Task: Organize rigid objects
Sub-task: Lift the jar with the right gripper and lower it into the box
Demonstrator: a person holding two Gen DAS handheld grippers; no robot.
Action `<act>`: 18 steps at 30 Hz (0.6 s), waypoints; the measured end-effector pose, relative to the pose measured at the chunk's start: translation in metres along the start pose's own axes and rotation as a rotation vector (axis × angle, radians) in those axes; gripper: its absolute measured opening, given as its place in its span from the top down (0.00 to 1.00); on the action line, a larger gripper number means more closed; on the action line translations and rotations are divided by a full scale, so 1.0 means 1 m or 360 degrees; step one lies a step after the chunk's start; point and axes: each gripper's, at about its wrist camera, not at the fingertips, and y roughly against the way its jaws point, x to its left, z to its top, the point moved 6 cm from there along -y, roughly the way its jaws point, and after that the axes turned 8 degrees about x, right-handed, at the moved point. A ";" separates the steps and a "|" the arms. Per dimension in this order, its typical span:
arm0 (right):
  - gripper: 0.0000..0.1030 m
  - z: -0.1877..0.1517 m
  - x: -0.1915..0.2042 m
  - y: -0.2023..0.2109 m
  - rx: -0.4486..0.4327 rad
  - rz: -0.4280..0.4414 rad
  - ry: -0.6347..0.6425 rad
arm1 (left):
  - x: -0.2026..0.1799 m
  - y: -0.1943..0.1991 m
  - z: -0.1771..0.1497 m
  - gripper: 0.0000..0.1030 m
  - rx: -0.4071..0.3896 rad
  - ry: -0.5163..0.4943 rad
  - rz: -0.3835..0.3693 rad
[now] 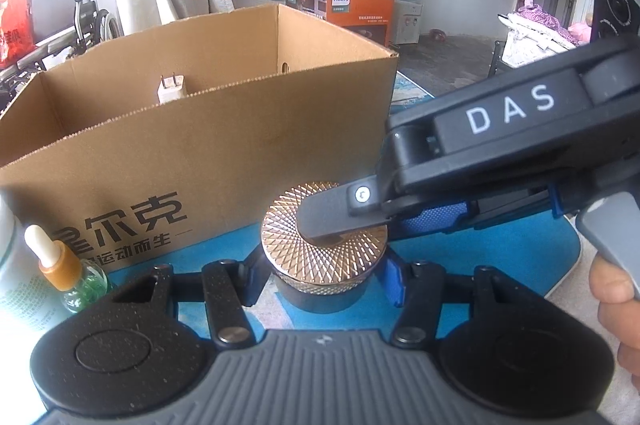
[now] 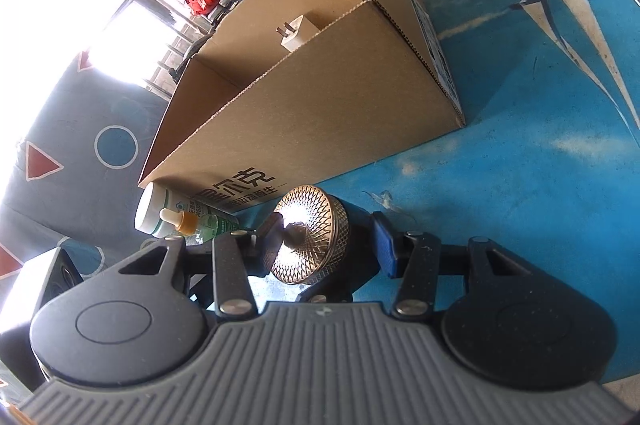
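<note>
1. Jar with the gold patterned lid sits dead centre in the left wrist view. It is upright, right in front of the near wall of the cardboard box, over the blue table. I can't tell whether its base is on the table or just off it.
2. Far left there's a white bottle and a little dropper bottle with an orange collar. Both stand just beside the box's front corner, well clear of the jar.
3. The box is open on top, with a white charger plug already inside near the middle divider. The opening lies beyond and above the jar, so by my reckoning the jar has to go up over that near wall and then forward.
4. The left gripper has a blue pad on each side of the jar, clamped across its width as far as I can see. It points straight at the box, so it looks like the better-placed one to carry the jar in.
5. The right gripper comes in from the right, rolled on its side. One finger lies flat on the lid and the other pad is at the base end, so it pinches the jar top to bottom. The base contact is hard to make out.
6. At the far right edge, a hand is on that gripper's trigger.
</note>
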 end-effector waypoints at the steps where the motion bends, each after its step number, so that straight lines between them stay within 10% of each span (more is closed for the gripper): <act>1: 0.54 0.000 0.006 0.005 -0.0015 -0.0001 0.0021 | 0.000 0.007 0.002 0.45 -0.0026 -0.0002 0.0005; 11: 0.54 0.053 0.086 0.062 -0.0217 -0.0011 0.0358 | 0.020 0.067 0.076 0.45 -0.0292 0.0013 0.0057; 18: 0.52 0.144 0.092 0.049 -0.0140 -0.0152 0.0437 | 0.050 0.019 0.148 0.45 -0.0159 0.0236 -0.0048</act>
